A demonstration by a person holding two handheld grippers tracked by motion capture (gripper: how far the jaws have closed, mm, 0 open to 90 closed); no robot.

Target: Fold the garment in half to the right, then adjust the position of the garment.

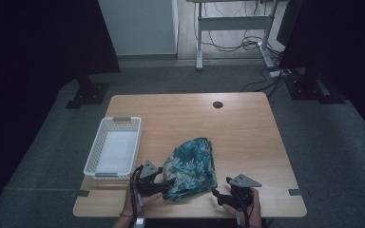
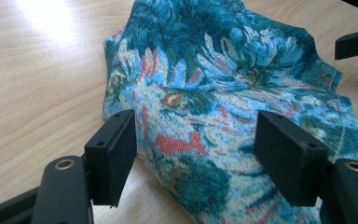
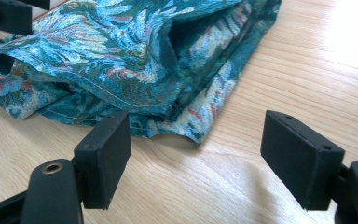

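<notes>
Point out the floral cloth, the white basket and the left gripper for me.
floral cloth [image 1: 192,166], high view, middle of the fabric.
white basket [image 1: 92,159], high view, left rim.
left gripper [image 1: 167,182], high view, between its fingertips.

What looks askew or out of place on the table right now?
The floral cloth lies bunched in uneven, overlapping folds near the table's front edge, between the open left gripper and right gripper. The white basket sits square. Nothing spilled or damaged.

The cloth [image 1: 191,167] is blue-green with a flower pattern in light blue, cream and bits of red. The worktop [image 1: 247,128] is pale wood with thin lines. The basket [image 1: 113,146] is white. Both grippers' fingers [image 2: 112,151] are black.
</notes>
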